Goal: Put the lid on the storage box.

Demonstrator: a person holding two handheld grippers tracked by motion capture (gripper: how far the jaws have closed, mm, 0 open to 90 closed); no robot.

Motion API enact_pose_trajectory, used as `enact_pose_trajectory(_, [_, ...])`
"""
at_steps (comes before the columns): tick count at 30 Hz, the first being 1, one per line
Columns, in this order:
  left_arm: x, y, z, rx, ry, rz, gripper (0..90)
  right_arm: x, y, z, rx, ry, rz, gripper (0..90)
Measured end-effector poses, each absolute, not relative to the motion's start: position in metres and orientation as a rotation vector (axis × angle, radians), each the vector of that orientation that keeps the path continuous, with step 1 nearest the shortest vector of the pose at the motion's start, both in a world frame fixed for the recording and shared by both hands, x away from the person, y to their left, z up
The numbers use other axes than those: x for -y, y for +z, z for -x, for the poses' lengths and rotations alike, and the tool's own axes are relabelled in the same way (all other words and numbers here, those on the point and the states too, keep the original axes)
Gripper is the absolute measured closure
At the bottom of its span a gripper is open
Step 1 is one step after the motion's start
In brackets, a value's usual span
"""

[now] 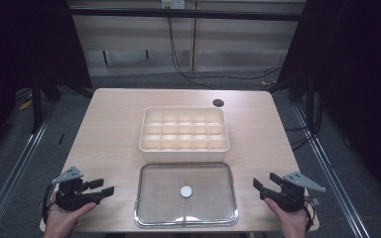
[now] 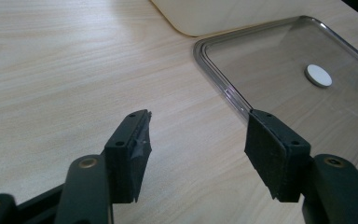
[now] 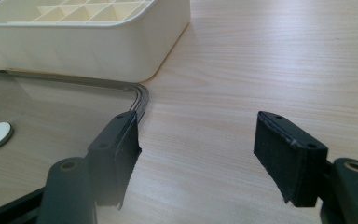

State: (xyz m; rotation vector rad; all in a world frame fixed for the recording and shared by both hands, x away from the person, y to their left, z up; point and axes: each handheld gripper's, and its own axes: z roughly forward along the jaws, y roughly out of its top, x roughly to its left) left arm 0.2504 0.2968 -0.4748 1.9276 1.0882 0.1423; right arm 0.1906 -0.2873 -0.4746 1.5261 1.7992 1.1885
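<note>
Transparent and flat, the lid (image 1: 186,194) lies on the wooden table (image 1: 109,129) at the near edge, between the two grippers and just in front of the cream compartment box (image 1: 184,128), which looks empty; a small white disc (image 1: 186,191) sits at the middle of the lid, probably a knob or a sticker, one cannot tell which. The left gripper (image 1: 100,187) rests on the table to the left of the lid, its jaws spread apart and holding nothing; in the left gripper view the lid's raised rim (image 2: 223,86) passes just beside the right jaw; the right gripper (image 1: 265,186) is at the other side, also spread wide and with nothing between the pads (image 3: 279,156). The lid seems to be of thin stiff plastic or glass, so it is likely light but smooth and slippery; it lies flat on the wood, so a jaw can hardly come under it; the best hold is judged to be on the raised rim at the two short sides, one gripper to each, pinching gently, because a hard squeeze could crack it or let it slip away.
</note>
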Motion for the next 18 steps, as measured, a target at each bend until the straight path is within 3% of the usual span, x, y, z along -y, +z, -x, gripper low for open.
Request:
enact_pose_trajectory(5, [-0.297,-0.475,-0.252,-1.056,0.082,-1.925,47.3,0.286,-0.475,-0.19,-1.819,1.192,-1.539,30.8])
enact_pose_trajectory(8, [-0.294,-0.475,-0.25,-1.005,0.142,-1.968,51.0,0.284,-0.473,-0.19,-1.841,1.206,-1.532,31.9])
enact_pose_trajectory(17, [-0.283,-0.468,-0.247,-0.958,0.178,-2.028,50.9,0.272,-0.464,-0.189,-1.898,1.248,-1.521,39.7])
enact_pose_trajectory(18, [-0.281,-0.467,-0.248,-0.972,0.172,-2.043,45.6,0.267,-0.461,-0.191,-1.915,1.262,-1.504,40.0])
